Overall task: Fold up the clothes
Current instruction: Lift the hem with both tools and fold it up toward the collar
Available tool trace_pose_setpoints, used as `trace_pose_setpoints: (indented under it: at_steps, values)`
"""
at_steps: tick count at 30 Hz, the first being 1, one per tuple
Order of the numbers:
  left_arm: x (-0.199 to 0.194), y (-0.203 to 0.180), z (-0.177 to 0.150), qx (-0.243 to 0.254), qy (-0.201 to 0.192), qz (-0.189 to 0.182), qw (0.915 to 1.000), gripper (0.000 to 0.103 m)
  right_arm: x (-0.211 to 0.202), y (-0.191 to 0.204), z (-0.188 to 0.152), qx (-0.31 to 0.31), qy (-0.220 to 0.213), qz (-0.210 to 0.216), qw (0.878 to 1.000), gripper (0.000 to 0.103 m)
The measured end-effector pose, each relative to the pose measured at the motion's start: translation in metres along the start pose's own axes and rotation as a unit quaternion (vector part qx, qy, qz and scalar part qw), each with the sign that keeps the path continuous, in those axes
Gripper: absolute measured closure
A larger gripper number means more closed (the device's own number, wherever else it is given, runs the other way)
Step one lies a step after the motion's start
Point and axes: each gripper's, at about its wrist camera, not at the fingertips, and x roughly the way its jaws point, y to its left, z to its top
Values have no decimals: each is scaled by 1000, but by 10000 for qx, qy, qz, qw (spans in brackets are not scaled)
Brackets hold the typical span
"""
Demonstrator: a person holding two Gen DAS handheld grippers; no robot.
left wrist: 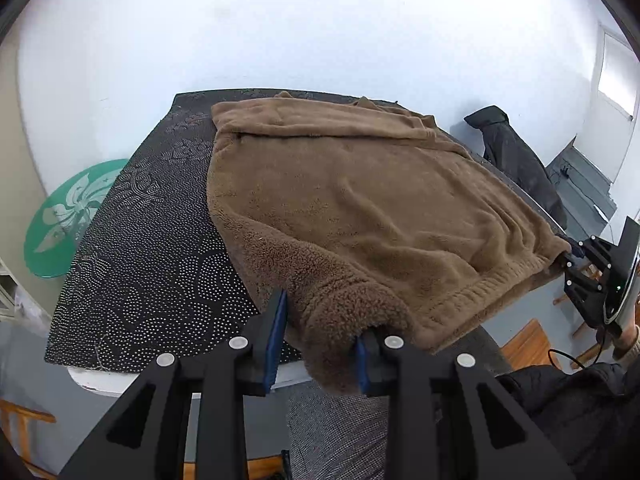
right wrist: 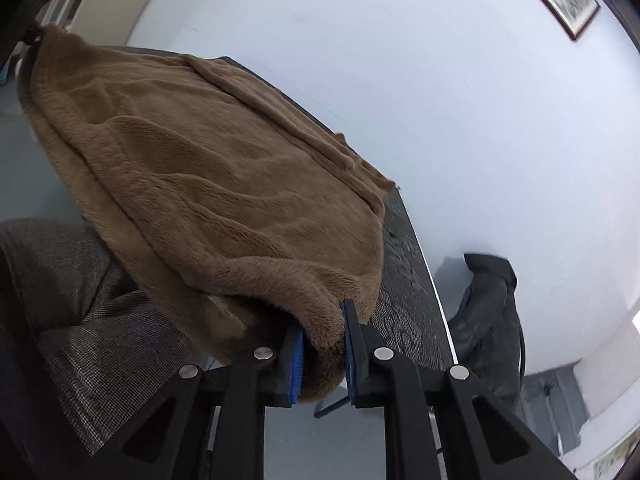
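A brown fleece garment (left wrist: pixel 360 208) is spread over a black dotted table mat (left wrist: pixel 152 248), with its near hem hanging over the table edge toward the person. The two near corners of this hem are held, one by each gripper. The left gripper (left wrist: pixel 320 344) is closed only partly, its blue pads wide apart, and a thick bunch of the curly inner side of the fleece is held between them. The right gripper (right wrist: pixel 322 344) is closed further on the other corner, and in the left wrist view it is seen at the far right end of the hem (left wrist: pixel 576 256). The hem is thus stretched across from one gripper to the other, and the body of the garment lies ahead of both, toward the wall. A fold already appears along the far edge. The coming move is judged to turn on this: both corners would be carried forward, away from the person, at equal pace.
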Motion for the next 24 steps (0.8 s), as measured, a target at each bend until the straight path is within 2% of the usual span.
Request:
trace_pose_setpoints:
  at_steps: [2, 4, 5, 8, 9, 11, 18, 24]
  values:
    - [1, 1, -2, -9, 6, 23, 10000, 70, 1, -3, 0, 54, 14, 24, 10000, 86]
    - [0, 4, -4, -58, -23, 136, 9999, 70, 3, -8, 0, 168, 52, 51, 9998, 94]
    - [-1, 7, -4, -83, -54, 265, 9996, 70, 3, -12, -1, 274, 74, 83, 9996, 94]
    - [-6, 16, -6, -169, -88, 513, 9985, 61, 2, -25, -5, 594, 138, 178, 9980, 94]
    - [-7, 19, -6, -200, -78, 479, 9986, 56, 1, -29, -6, 700, 160, 209, 9972, 94]
    - [-7, 23, -5, -166, -52, 427, 9989, 54, 1, -37, -8, 912, 203, 272, 9953, 94]
    - [-14, 23, -6, 257, 54, 555, 9981, 53, -1, -66, -15, 1617, 337, 479, 9851, 94]
    - [-22, 23, 1, 670, -17, 636, 9957, 53, -5, -71, -4, 1446, 118, 389, 9887, 94]
